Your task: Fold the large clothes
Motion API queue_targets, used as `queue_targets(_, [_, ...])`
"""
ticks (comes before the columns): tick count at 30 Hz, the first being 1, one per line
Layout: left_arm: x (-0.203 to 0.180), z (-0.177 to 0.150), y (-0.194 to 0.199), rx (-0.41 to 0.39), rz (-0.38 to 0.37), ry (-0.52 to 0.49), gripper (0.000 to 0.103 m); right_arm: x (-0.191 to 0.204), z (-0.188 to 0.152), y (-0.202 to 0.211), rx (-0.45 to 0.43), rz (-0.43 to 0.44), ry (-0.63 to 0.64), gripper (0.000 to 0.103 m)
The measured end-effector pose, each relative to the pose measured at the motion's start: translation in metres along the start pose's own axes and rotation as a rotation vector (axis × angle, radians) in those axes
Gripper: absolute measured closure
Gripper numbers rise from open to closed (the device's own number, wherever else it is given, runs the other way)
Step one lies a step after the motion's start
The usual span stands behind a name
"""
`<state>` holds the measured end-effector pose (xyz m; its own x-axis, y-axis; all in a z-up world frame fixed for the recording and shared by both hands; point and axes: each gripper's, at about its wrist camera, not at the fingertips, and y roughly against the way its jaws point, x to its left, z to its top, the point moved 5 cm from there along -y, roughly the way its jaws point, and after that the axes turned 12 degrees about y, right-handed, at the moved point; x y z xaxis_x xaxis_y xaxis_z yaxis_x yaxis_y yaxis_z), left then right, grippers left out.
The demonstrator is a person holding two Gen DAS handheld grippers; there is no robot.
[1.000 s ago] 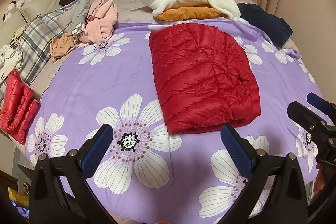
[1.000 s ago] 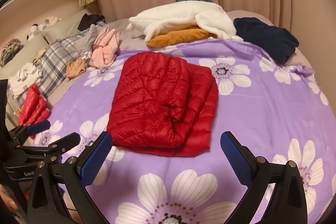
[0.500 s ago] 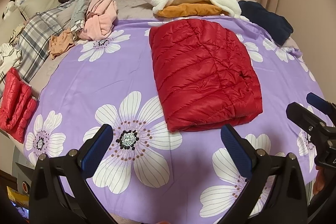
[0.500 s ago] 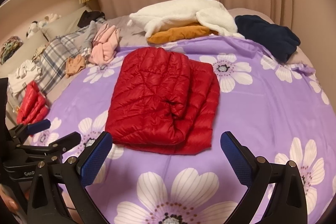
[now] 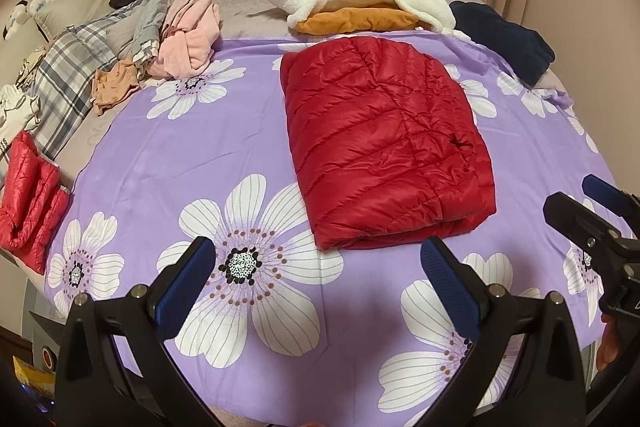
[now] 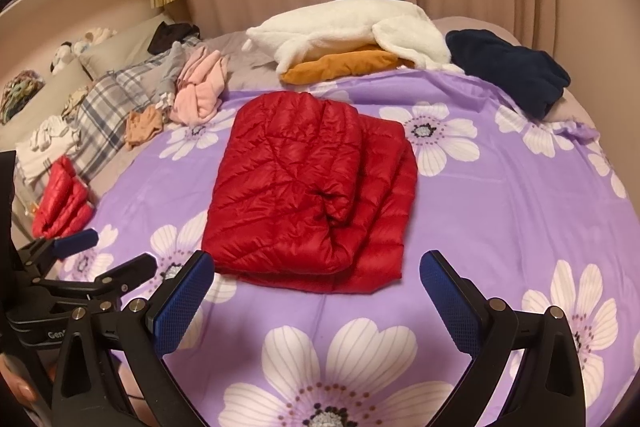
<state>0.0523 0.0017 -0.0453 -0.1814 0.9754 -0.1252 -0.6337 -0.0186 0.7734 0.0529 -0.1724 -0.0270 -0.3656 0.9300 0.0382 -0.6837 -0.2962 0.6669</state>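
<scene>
Ahead of both tongs, the folded red jacket (image 5: pixel 384 147) lies on the purple sheet (image 5: pixel 200 147). Left tongs (image 5: pixel 316 287) and right tongs (image 6: pixel 314 297) gape wide, empty. Beyond it sit a white fleece (image 6: pixel 348 27), navy garment (image 6: pixel 508 71), pink clothes (image 5: pixel 188 35); nothing between.

The left handheld gripper (image 5: pixel 318 279) and the right handheld gripper (image 6: pixel 316 289) each had a matte black plastic frame with two forked arms, silver round screw heads, and blue textured rubber finger pads (image 6: pixel 180 301). White lettering, partly hidden, marked the left unit's body.
</scene>
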Motion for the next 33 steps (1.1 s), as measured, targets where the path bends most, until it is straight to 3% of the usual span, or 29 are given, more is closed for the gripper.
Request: queue_targets(33, [-0.0038,0.0008,0.0053,-0.006,-0.004,0.0,0.0,0.0012,-0.0009,0.0017,-0.002,0.001,0.003,0.001])
